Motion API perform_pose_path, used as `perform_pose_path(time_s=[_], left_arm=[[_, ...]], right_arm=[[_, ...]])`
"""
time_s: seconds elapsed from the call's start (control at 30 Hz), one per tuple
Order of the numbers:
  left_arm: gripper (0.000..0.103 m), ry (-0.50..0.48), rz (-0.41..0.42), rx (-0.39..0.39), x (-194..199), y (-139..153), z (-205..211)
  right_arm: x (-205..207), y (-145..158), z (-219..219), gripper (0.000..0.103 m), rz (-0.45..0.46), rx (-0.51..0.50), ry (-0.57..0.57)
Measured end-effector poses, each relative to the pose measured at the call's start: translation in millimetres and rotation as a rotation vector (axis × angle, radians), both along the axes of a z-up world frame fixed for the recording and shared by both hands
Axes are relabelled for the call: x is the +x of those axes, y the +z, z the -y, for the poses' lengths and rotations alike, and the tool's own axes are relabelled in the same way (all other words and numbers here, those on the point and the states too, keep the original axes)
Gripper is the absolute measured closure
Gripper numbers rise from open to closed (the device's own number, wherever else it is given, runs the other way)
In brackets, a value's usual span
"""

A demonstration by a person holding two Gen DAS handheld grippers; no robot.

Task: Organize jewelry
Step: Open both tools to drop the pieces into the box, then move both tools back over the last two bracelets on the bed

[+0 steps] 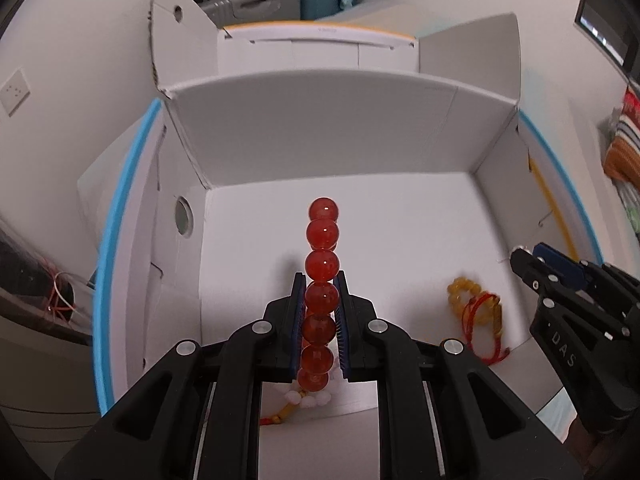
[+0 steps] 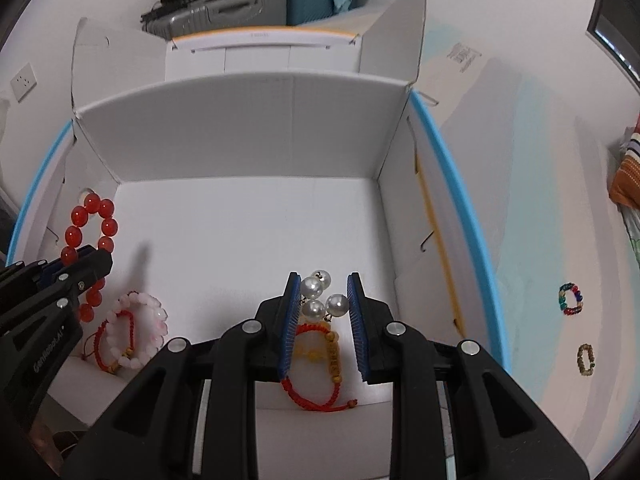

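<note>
My left gripper (image 1: 320, 280) is shut on a red bead bracelet (image 1: 322, 264) and holds it above the floor of the open white box (image 1: 320, 132). The bracelet also shows in the right wrist view (image 2: 90, 236), with the left gripper (image 2: 86, 258) at the left edge. My right gripper (image 2: 324, 280) is open over the box; white pearl earrings (image 2: 320, 298) sit between its fingers, whether touching a pad I cannot tell. Below lie a yellow bead bracelet with red cord (image 2: 320, 356) and a pink bead bracelet with red cord (image 2: 132, 330). The right gripper (image 1: 524, 258) shows at the left view's right edge.
The box stands on a white table with a light blue rim (image 2: 460, 200). Two small bead rings lie outside the box at right, a multicoloured one (image 2: 571, 299) and a brownish one (image 2: 585, 360). Box flaps stand up at the back. Suitcases (image 2: 240, 0) sit far behind.
</note>
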State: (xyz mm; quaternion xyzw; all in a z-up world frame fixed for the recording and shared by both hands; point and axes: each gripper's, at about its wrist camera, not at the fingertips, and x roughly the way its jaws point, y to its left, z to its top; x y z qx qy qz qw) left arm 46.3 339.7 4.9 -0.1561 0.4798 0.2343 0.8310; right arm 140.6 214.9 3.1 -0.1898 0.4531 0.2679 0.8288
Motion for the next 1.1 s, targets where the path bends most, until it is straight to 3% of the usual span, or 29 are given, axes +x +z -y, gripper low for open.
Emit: perform_pose_path(time_s=[0.43, 0.53, 0.63, 0.7, 0.93, 1.1], left_arm=[[0.085, -0.004, -0.042, 0.006, -1.2, -8.7, -0.1], [0.077, 0.003, -0.043, 0.002, -1.0, -8.6, -1.2], [0.058, 0.016, -0.026, 0.016, -4.0, -3.3, -1.7], [0.047, 0.042, -0.016, 0.062, -8.3, 3.1, -2.3], [0.026, 0.074, 0.031, 0.103, -16.4, 18.9, -4.4], [0.015, 0.089, 0.061, 0.115, -16.2, 25.5, -4.4]], right_arm=[[2.0, -20.5, -13.1, 0.079, -0.06, -0.049, 0.008], [2.5, -22.2, -15.0, 0.075, -0.061, -0.049, 0.012], [0.7, -20.6, -14.8, 0.058, -0.056, -0.036, 0.017], [-0.8, -17.7, -13.7, 0.053, -0.047, -0.023, 0.02], [-7.5, -0.4, -8.9, 0.032, -0.018, 0.021, 0.027], [-11.8, 11.1, -2.6, 0.024, 0.019, 0.047, 0.022]])
